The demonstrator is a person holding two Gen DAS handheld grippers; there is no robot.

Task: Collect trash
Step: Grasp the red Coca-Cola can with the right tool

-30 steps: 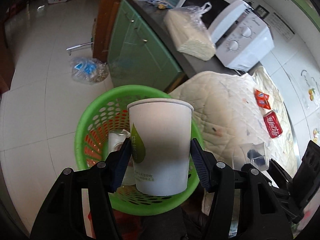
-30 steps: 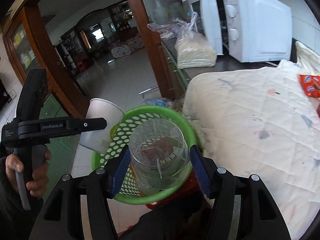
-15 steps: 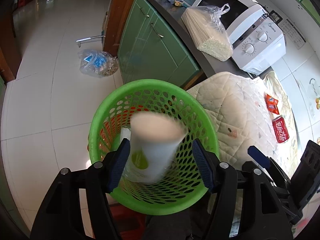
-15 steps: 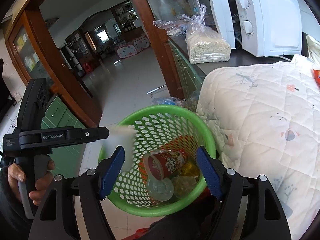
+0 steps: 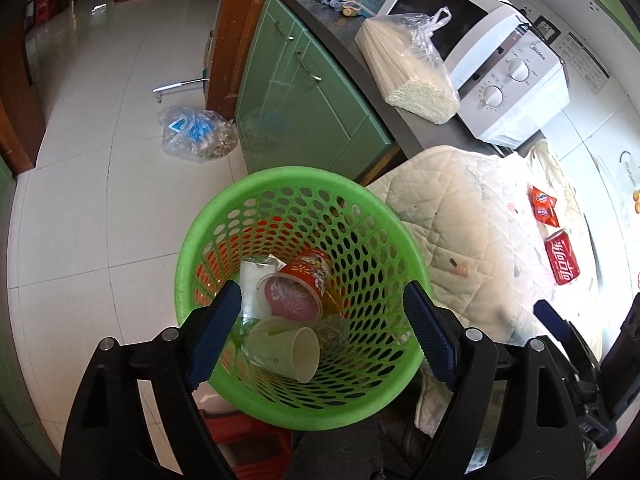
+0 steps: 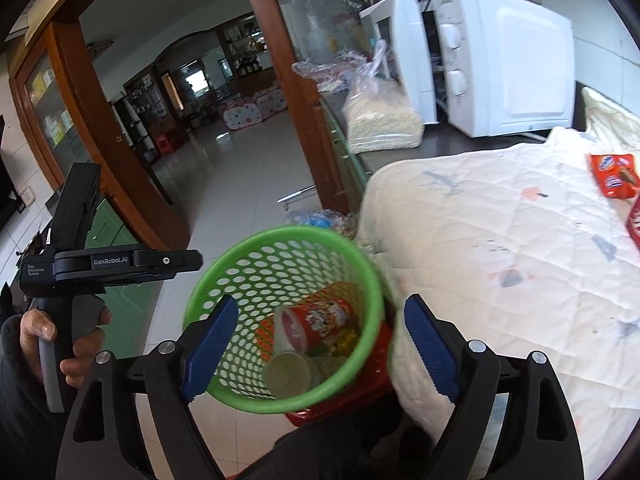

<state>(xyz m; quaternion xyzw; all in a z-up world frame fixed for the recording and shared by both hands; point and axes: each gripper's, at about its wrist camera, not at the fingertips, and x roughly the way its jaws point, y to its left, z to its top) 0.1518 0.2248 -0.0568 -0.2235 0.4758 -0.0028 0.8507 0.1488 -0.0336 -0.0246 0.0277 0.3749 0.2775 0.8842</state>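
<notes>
**Both cups down in the green basket, both grippers spread with nothing in them**

The white paper cup (image 5: 286, 350) is lying on its side at the bottom of the green basket (image 5: 192, 236). In the left wrist view its long axis runs roughly 10 to 4 o'clock, with the open mouth facing 4 o'clock. From the right wrist cam the same cup (image 6: 287, 374) shows its mouth almost straight at the lens.

Just beside it at 12 o'clock sits a red printed snack cup (image 5: 298, 286), also tipped over, its pale round end toward the camera and its body pointing off toward 1 o'clock. Something clear and plastic (image 5: 256, 280) lies against the snack cup's 9 o'clock side; can't tell exactly what it is.

The left gripper (image 5: 320, 340) hangs over the basket with its blue pads (image 5: 214, 334) wide apart and empty. The right gripper (image 6: 318, 350) is the same deal, spread wide over the basket rim (image 6: 248, 246).

At 3 o'clock from the basket there's a quilted cloth (image 5: 460, 216) with a red soda can (image 5: 562, 262) lying flat and a red snack packet (image 5: 542, 206) at its 12 o'clock. Further out at 1 o'clock: a bag of noodles (image 5: 408, 68) and a white microwave (image 5: 500, 68) on the counter. A plastic bag (image 5: 196, 136) sits on the floor tiles at 11 o'clock.
</notes>
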